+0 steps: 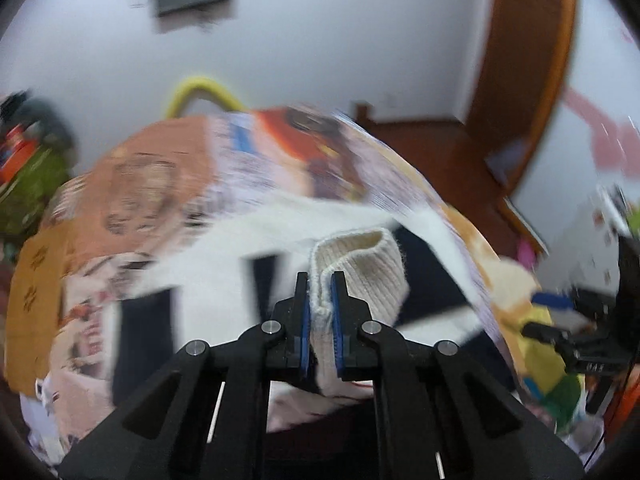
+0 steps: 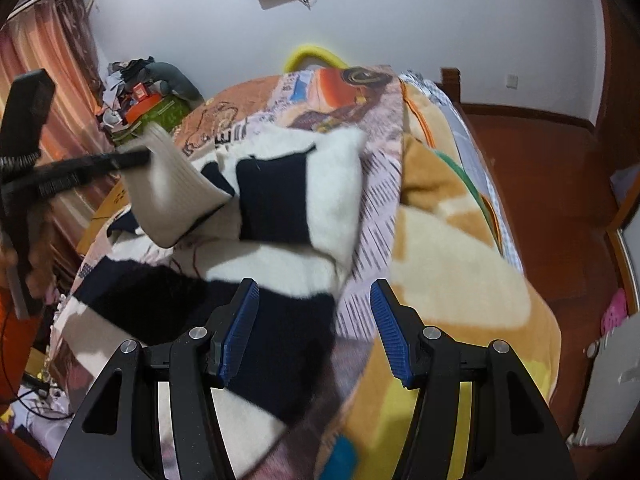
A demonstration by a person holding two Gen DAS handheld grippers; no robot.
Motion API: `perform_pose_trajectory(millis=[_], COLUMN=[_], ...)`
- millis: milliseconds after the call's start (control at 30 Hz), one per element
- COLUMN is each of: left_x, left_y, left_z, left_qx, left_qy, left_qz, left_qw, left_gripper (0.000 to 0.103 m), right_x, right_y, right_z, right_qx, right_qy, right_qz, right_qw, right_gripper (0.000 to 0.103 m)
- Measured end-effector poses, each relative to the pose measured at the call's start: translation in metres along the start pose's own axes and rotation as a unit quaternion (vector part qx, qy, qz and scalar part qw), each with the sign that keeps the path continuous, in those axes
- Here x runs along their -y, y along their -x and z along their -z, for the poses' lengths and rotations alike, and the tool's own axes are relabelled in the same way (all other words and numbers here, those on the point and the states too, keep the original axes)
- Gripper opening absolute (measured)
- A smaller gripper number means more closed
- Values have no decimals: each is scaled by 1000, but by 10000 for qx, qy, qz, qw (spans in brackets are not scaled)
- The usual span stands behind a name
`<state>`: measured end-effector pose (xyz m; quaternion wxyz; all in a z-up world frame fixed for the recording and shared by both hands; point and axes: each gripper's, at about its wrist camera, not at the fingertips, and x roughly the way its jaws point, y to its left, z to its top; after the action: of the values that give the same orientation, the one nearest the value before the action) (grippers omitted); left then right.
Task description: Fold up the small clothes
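My left gripper (image 1: 321,280) is shut on the ribbed cream cuff (image 1: 360,268) of a knit garment and holds it lifted above the bed. In the right wrist view the left gripper (image 2: 136,158) shows at the left with the cream cuff (image 2: 176,196) hanging from it. The black-and-white fuzzy garment (image 2: 280,208) lies spread over the bed. My right gripper (image 2: 314,294) is open and empty, above the garment's near black and white patches. The right gripper (image 1: 540,330) also shows at the right edge of the left wrist view.
The bed is covered by a patterned orange and lilac quilt (image 2: 376,184) and a tan blanket (image 2: 448,248). A cluttered pile of things (image 2: 140,96) stands at the far left by the pink curtain (image 2: 48,64). Wooden floor (image 2: 540,184) lies to the right.
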<state>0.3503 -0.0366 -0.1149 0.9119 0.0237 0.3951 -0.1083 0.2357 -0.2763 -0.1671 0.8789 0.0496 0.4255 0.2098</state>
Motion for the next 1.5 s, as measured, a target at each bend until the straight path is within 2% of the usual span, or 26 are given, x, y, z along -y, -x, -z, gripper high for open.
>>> perform_pose_trajectory(millis=[133, 267, 433, 633, 800, 900, 933, 1033, 1200, 1300, 1367, 1433, 1500], left_x=[-72, -133, -187, -220, -232, -242, -244, -246, -246, -242, -236, -230, -221], left_y=[19, 16, -5, -34, -50, -53, -54, -56, -46, -35, -24, -13, 3], left_z=[-3, 11, 41, 82, 105, 118, 124, 133, 133, 130, 128, 126, 125], left_qx=[269, 200, -135, -551, -772, -860, -903, -1021, -989, -969, -940, -890, -779], left_qy=[619, 1195, 1667, 1954, 2082, 2251, 2258, 2246, 2211, 2165, 2079, 1994, 1892], left_qz=[-512, -922, -1140, -1110, -1260, -1172, -1189, -1173, -1188, -1187, -1236, -1275, -1336], left_qw=[9964, 9883, 9793, 9729, 9669, 9634, 9627, 9620, 9629, 9642, 9658, 9675, 9697], left_gripper=[8, 8, 8, 8, 4, 4, 4, 4, 4, 12, 21, 43, 56], right_x=[-8, -13, -15, -5, 5, 7, 8, 9, 10, 7, 2, -5, -12], right_y=[-11, -25, -44, -68, -89, -99, -103, -113, -109, -97, -89, -78, -60], right_z=[-16, -26, -36, -52, -65, -70, -71, -69, -67, -66, -64, -60, -53], right_qx=[72, 78, 37, -24, -76, -77, -91, -234, -260, -290, -331, -294, -236], right_qy=[69, 59, 51, -54, -181, -144, -140, -81, -54, -40, 89, 268, 402], right_qz=[-28, -55, 80, 317, 414, 502, 514, 576, 605, 622, 656, 668, 650], right_qw=[9999, 9999, 9999, 9995, 9990, 9986, 9985, 9980, 9978, 9976, 9973, 9970, 9968], right_gripper=[54, 54, 54, 54, 54, 54, 53, 38, 39, 41, 48, 51, 55])
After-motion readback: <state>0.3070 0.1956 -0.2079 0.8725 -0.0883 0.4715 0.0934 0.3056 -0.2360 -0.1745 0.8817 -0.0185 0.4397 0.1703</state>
